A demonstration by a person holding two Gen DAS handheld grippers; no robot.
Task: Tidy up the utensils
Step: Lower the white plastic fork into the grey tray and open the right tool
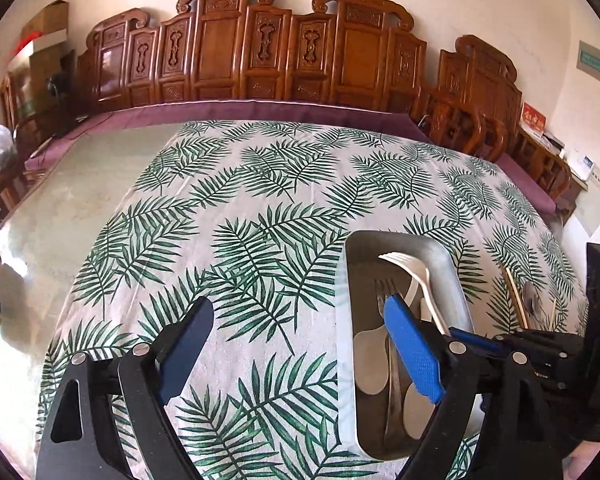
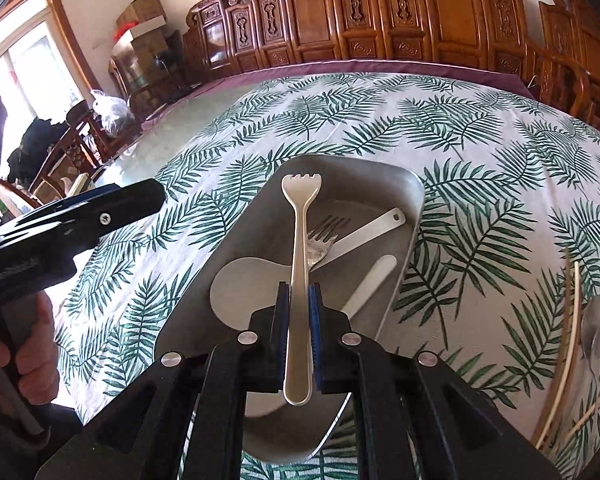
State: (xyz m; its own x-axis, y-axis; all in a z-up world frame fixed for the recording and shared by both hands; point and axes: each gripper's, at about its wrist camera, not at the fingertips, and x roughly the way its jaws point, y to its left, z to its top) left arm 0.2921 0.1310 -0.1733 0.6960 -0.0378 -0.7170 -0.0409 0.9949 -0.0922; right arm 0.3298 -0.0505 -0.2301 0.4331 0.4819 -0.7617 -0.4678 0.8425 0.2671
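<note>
**White fork clamped over the tray, left gripper idle**

Right gripper [image 2: 299, 322] is clenched on a white plastic fork [image 2: 298, 276], blue pads pressing both sides of the handle, tines pointing away from the camera. The fork is held above the metal tray [image 2: 414, 200], roughly along its long axis; whether it touches anything beneath cannot be told.

In the tray: a metal fork [image 2: 320, 236] with tines toward the far end, a white handle with a hole at its tip [image 2: 370, 230] lying diagonally and crossing the metal fork, and another white rounded handle [image 2: 370, 282] nearer the right wall. A pale, flat spoon bowl [image 2: 242, 294] shows just left of the gripper pads. From the left wrist view the same tray [image 1: 454, 276] holds the metal fork [image 1: 384, 292], spoon bowls [image 1: 370, 360] and the white fork [image 1: 404, 264] above them.

Left gripper [image 1: 300, 340] is released, jaws wide apart, one finger over the leaf-print tablecloth [image 1: 240, 220], the other over the tray's contents. It holds nothing. In the right view it sits off to the left of the tray, gripped by the person's hand [image 2: 28, 356].

Right of the tray, on the cloth: pale chopsticks [image 2: 568, 344] and a metal spoon [image 2: 594, 332], near each other, well apart from the tray. Carved wooden chairs [image 1: 260, 52] line the far side of the table.
</note>
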